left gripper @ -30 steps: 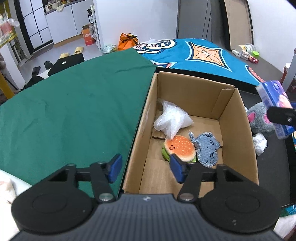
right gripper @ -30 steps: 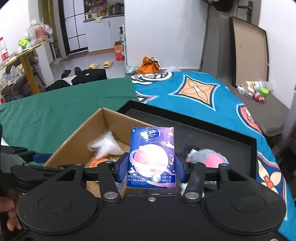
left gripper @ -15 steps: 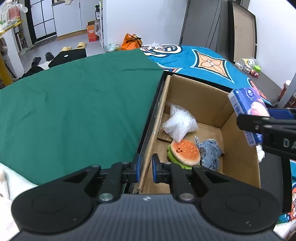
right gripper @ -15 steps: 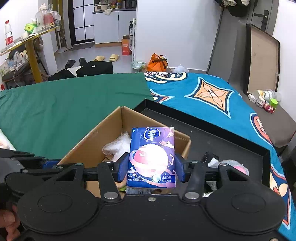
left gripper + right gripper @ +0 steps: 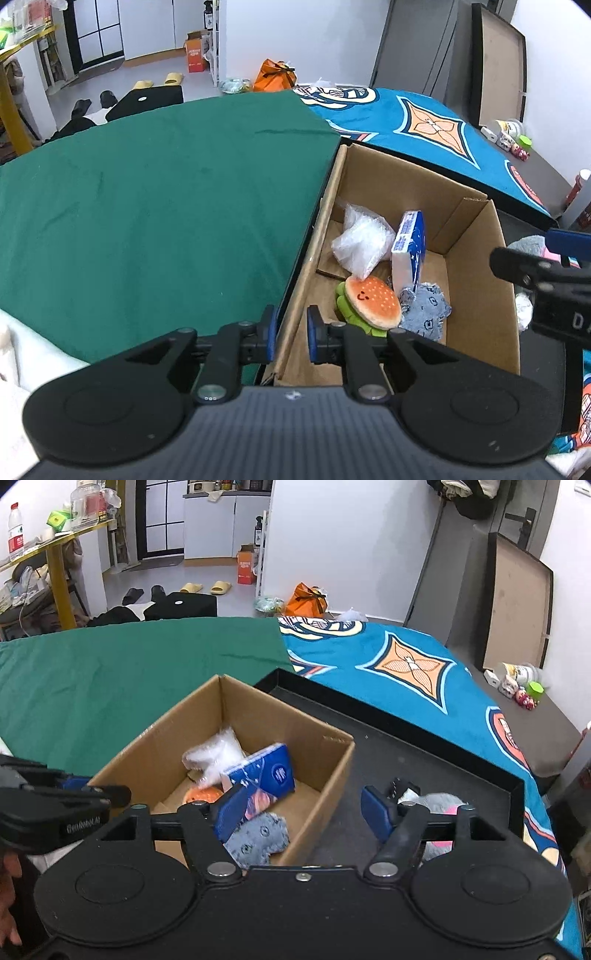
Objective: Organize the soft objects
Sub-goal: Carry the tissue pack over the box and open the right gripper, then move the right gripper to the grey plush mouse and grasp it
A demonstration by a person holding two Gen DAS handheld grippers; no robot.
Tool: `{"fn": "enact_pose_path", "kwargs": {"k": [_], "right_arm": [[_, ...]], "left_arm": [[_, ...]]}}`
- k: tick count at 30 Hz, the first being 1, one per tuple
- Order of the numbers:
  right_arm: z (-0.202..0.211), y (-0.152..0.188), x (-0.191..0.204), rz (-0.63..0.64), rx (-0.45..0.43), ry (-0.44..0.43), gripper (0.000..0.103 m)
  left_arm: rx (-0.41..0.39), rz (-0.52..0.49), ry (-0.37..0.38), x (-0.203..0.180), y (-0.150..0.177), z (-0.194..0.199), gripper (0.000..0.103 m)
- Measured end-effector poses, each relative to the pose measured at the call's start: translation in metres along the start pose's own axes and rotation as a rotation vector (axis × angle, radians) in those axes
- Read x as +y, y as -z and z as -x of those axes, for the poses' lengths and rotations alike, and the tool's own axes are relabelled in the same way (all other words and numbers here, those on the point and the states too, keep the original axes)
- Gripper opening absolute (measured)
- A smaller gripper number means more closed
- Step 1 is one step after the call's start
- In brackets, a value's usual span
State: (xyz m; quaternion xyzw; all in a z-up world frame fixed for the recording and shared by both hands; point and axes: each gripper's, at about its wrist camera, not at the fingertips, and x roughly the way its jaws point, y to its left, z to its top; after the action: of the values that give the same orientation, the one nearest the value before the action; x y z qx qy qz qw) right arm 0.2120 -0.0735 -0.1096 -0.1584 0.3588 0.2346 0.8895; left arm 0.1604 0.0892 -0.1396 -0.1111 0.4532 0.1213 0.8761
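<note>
The blue tissue pack (image 5: pixel 408 251) tumbles into the brown cardboard box (image 5: pixel 476 280) as the right gripper (image 5: pixel 306 808) has just been spreading, empty. Left gripper (image 5: pixel 290 328) pinches the box's near wall. Light, squashy: grip its 2 broad faces.

**Left clamped narrow, right spread wide**

The left hand-held gripper (image 5: pixel 290 330) pointed steeply downward, its blue pads (image 5: pixel 313 334) drawn close on either side of a cardboard wall. The right hand-held gripper (image 5: pixel 304 814) tilted downward too; its jaws had just been opening and stood wide apart, gripping nothing.
</note>
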Motion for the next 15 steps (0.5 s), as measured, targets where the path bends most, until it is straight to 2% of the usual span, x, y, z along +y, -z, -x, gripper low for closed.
{"fn": "enact_pose_path", "kwargs": {"k": [4,9,12,15], "right_arm": [[0.002,0.006,-0.009,-0.013,-0.003,0.008,0.068],[0.002,0.011,-0.024,-0.039,-0.006,0.010,0.068],[0.000,0.015,-0.034,-0.060,-0.009,0.011,0.068],[-0.001,0.018,-0.043,-0.077,-0.014,0.013,0.069]], "left_arm": [[0.008,-0.029,-0.030,-0.005,0.000,0.000,0.020],[-0.010,-0.051,-0.058,-0.009,-0.001,0.005,0.054],[-0.019,-0.086,-0.076,-0.017,-0.002,0.007,0.062],[-0.013,-0.130,-0.096,-0.026,-0.002,0.006,0.064]]}}
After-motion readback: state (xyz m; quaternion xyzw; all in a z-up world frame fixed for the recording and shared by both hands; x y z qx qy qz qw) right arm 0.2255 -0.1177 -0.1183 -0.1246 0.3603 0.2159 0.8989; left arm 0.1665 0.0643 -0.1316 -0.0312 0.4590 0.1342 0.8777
